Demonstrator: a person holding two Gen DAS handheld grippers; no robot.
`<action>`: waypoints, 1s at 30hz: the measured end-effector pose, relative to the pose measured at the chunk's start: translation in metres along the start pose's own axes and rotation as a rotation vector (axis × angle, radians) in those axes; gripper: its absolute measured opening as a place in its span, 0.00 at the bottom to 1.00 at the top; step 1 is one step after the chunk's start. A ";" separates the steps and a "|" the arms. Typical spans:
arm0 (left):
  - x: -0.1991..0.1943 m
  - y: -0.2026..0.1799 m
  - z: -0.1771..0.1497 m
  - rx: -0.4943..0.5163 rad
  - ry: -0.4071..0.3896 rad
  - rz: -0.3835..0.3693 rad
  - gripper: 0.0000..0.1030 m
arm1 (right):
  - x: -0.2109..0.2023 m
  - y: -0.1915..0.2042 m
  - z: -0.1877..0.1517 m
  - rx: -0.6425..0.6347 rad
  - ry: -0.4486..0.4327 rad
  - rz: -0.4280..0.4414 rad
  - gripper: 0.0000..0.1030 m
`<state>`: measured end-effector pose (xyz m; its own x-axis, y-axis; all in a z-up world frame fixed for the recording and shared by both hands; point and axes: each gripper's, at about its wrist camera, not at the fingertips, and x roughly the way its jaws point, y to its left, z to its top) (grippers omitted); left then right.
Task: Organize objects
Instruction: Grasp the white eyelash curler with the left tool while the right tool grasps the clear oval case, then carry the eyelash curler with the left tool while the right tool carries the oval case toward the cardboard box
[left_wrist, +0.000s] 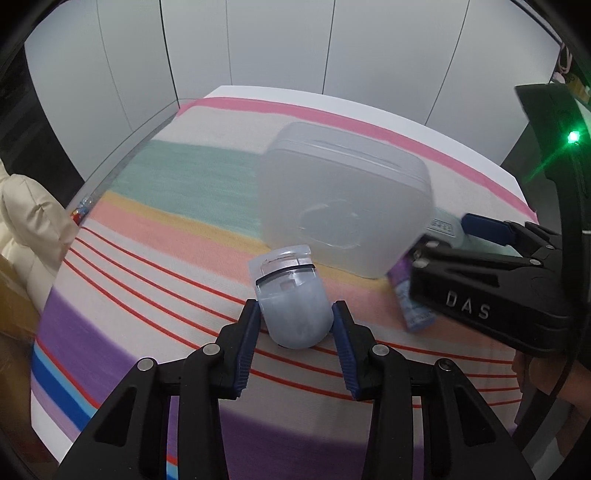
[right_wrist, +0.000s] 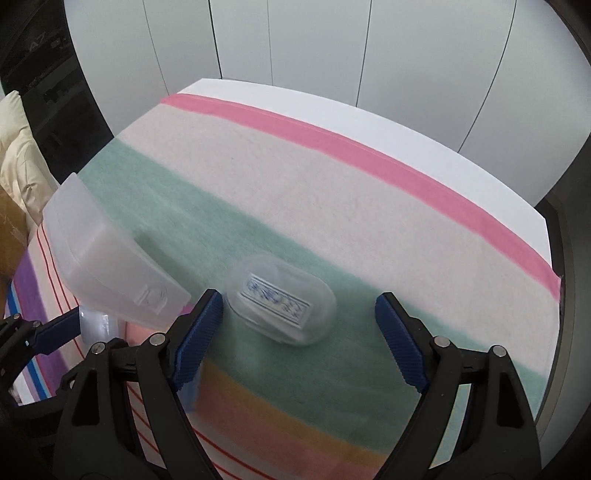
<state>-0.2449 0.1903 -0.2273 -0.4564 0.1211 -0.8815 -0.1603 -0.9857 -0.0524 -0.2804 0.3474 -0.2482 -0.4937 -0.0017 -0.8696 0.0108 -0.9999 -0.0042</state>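
My left gripper (left_wrist: 297, 314) is shut on a small translucent bluish plastic case (left_wrist: 291, 295) with a dark band, held over the striped cloth. A large frosted plastic box (left_wrist: 343, 199) lies tipped on its side just beyond it; it also shows in the right wrist view (right_wrist: 107, 258). My right gripper (right_wrist: 299, 317) is open and empty, its fingers on either side of a small clear oval case (right_wrist: 280, 302) with a blue-patterned label, which lies on the green stripe. The right gripper shows at the right of the left wrist view (left_wrist: 491, 240).
A striped cloth (right_wrist: 332, 206) covers the white table (right_wrist: 406, 129). A purple-labelled packet (left_wrist: 412, 302) lies partly under the right gripper's body. A cream cushion (left_wrist: 26, 221) sits off the table's left edge. Grey wall panels stand behind.
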 end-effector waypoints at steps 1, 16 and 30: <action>0.001 0.003 0.001 0.000 0.001 -0.002 0.39 | -0.001 0.002 0.001 -0.001 -0.014 -0.002 0.68; -0.038 0.011 0.013 -0.007 0.015 -0.037 0.39 | -0.052 -0.004 -0.009 0.110 0.014 -0.013 0.56; -0.146 0.002 0.017 0.063 -0.033 -0.107 0.38 | -0.183 -0.013 -0.044 0.192 -0.029 -0.046 0.56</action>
<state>-0.1928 0.1729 -0.0904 -0.4621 0.2295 -0.8566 -0.2639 -0.9578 -0.1143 -0.1518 0.3618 -0.1111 -0.5152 0.0464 -0.8558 -0.1766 -0.9828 0.0530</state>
